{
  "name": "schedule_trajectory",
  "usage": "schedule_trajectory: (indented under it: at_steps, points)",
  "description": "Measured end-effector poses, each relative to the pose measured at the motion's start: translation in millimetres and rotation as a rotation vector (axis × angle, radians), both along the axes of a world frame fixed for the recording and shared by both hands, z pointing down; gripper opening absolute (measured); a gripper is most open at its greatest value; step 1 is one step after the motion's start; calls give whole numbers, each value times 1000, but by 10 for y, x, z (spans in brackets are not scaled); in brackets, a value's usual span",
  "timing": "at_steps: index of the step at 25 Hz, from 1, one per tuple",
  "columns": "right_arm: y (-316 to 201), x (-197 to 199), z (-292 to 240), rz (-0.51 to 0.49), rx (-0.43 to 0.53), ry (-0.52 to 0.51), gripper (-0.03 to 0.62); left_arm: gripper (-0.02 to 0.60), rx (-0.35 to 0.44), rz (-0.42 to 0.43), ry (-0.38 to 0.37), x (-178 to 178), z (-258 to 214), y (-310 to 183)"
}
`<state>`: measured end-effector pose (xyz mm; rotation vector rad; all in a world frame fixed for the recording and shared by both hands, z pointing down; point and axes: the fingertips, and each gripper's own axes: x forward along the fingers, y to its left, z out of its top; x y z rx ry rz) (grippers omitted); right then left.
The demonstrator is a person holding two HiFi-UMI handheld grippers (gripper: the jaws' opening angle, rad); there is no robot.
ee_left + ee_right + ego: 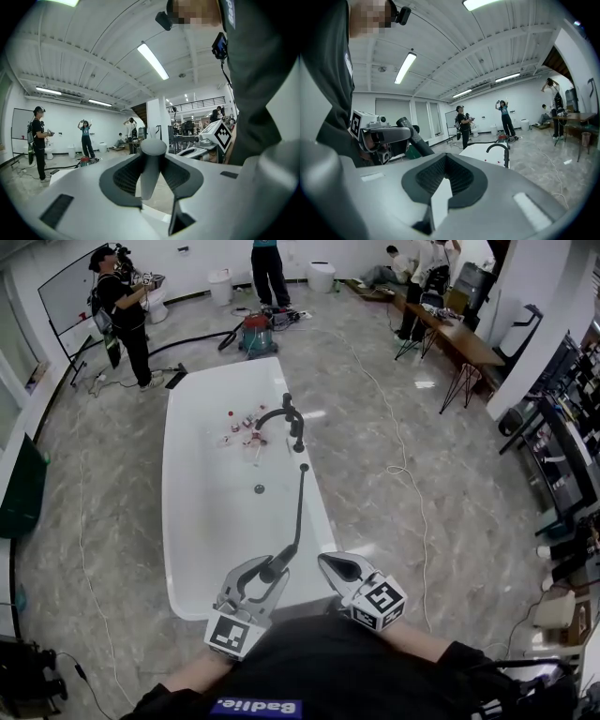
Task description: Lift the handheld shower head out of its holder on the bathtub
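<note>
The handheld shower head (277,565) is a dark grey wand, lifted clear of the white bathtub (178,521) near its close end. My left gripper (265,572) is shut on its handle, which stands upright between the jaws in the left gripper view (151,164). Its black hose (300,507) runs back to a small black holder (304,467) on the tub's right rim. My right gripper (341,567) hovers just right of the left one, shut with nothing between its jaws. In the right gripper view the shower head (415,139) shows at the left, beside my left gripper (382,134).
A black curved faucet (292,418) stands on the tub's right rim. Small bottles (246,423) lie in the tub near the drain (259,488). A cable (403,465) trails over the marble floor. At the back are a vacuum (256,334), desks (459,334) and several people.
</note>
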<state>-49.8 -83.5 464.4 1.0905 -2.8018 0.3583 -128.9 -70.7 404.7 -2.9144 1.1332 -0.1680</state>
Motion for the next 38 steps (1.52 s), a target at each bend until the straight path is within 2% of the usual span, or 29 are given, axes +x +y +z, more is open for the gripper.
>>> schedule_trajectory:
  at_steps: [5, 17, 38]
  points:
    - [48, 58, 5, -1, 10, 8, 2, 137, 15, 21, 8, 122, -19, 172]
    - [70, 10, -31, -40, 33, 21, 2, 137, 11, 54, 1, 265, 33, 164]
    - [93, 115, -44, -18, 28, 9, 2, 137, -9, 68, 4, 376, 18, 190]
